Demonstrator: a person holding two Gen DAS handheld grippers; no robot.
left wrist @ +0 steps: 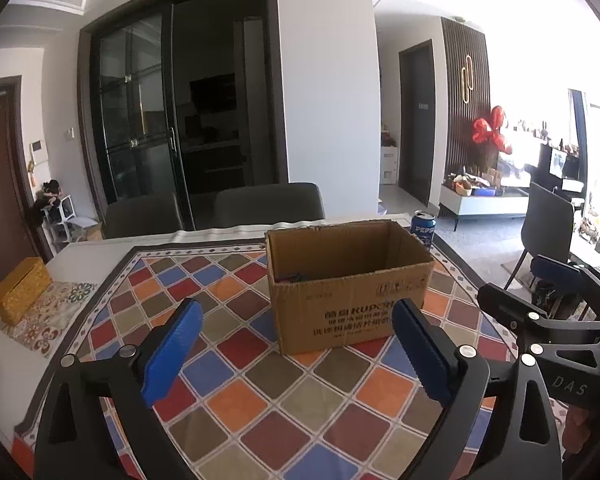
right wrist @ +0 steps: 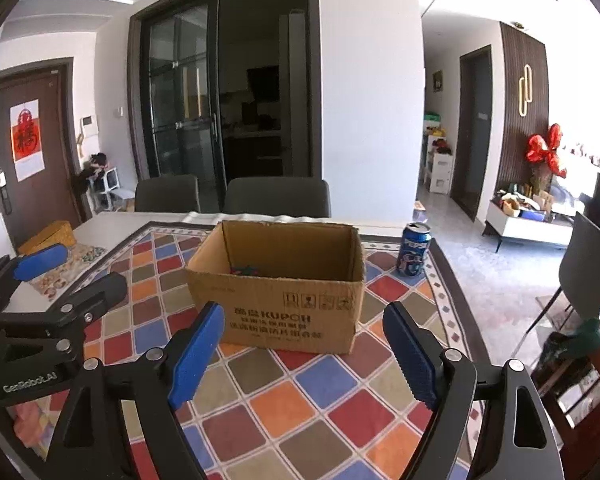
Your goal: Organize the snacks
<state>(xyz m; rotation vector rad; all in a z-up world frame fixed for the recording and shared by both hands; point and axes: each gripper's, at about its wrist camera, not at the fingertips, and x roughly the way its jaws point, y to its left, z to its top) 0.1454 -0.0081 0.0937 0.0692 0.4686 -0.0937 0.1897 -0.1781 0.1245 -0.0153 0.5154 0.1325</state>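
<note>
An open cardboard box (left wrist: 348,284) stands on the checked tablecloth (left wrist: 260,400); it also shows in the right wrist view (right wrist: 276,284). Some colourful snack packets (right wrist: 246,270) lie at its bottom, mostly hidden by its front wall. A blue Pepsi can (right wrist: 414,249) stands upright to the right of the box, behind its far corner in the left wrist view (left wrist: 423,230). My left gripper (left wrist: 298,346) is open and empty, short of the box. My right gripper (right wrist: 304,350) is open and empty, also short of the box. Each gripper shows at the edge of the other's view.
A yellow woven box (left wrist: 20,290) sits at the table's far left on a patterned mat. Two dark chairs (right wrist: 276,198) stand behind the table's far edge. Another chair (right wrist: 588,264) stands to the right on the floor.
</note>
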